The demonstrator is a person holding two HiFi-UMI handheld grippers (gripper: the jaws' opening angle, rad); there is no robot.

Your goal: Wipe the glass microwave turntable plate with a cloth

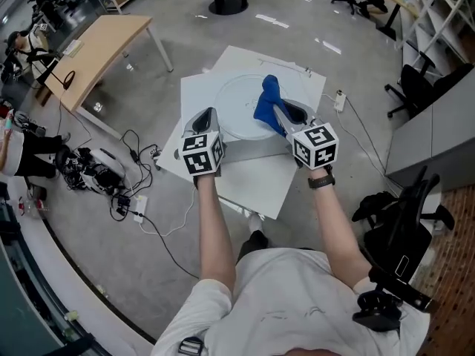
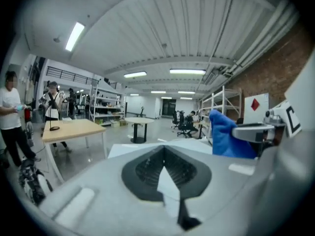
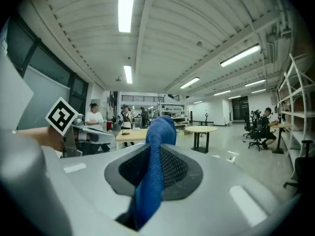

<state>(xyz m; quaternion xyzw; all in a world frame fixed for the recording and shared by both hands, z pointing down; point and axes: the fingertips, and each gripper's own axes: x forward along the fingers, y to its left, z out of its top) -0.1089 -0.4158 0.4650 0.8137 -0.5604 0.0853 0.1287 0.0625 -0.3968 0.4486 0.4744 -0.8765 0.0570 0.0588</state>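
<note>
Round clear glass turntable plate [image 1: 236, 101] flat on white square board [image 1: 256, 188], right gripper [image 1: 280, 116] pinching nubby blue cloth [image 1: 266, 99] bunched over plate, left gripper [image 1: 208, 119] tongs pressed together, empty, by plate's rim.

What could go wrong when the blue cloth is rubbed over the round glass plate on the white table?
1. The jaws of the right gripper pinch only a narrow fold of the blue cloth, so rubbing could pull it free.
2. The round glass plate lies unheld on the white table. The left gripper is shut on nothing, so the plate may slide when wiped.
</note>
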